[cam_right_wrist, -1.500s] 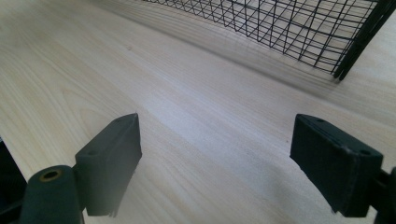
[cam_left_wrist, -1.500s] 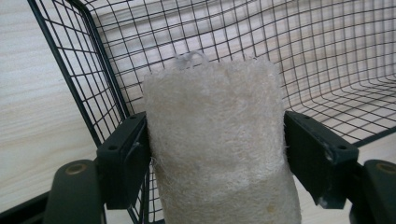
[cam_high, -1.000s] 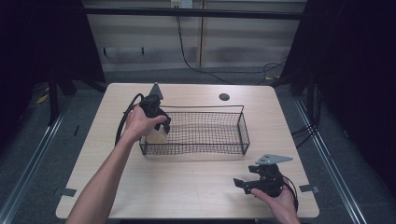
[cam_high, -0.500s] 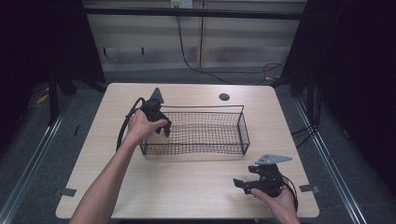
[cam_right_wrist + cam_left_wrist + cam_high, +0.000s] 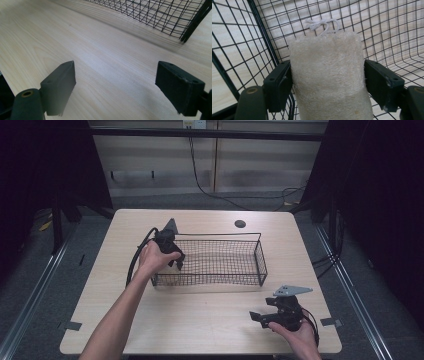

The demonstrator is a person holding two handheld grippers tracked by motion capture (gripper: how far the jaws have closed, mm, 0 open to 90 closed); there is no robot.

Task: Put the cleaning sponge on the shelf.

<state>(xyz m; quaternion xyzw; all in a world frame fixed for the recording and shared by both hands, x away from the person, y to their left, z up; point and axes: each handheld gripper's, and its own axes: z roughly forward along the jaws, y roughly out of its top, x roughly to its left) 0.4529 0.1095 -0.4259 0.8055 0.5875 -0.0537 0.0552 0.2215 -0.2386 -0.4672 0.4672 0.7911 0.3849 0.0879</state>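
A pale, fibrous loofah pad (image 5: 327,75) with a white string loop at its top is clamped between the jaws of my left gripper (image 5: 328,82). It hangs inside the left end of a black wire basket (image 5: 262,30). In the high view the left gripper (image 5: 175,260) dips over the basket's (image 5: 262,255) left wall, held by a hand. My right gripper (image 5: 256,316) rests low over the table near the front right, its jaws pointing left. They stand wide apart with nothing between them in the right gripper view (image 5: 115,72).
The basket sits mid-table on a light wooden tabletop (image 5: 200,320); its near corner (image 5: 185,27) shows ahead of the right gripper. A dark round cable hole (image 5: 240,224) lies behind the basket. Black cables trail from both grippers.
My left gripper has tipped forward and down, carrying the loofah from above the basket's left rim to inside it. The right gripper has stayed put.
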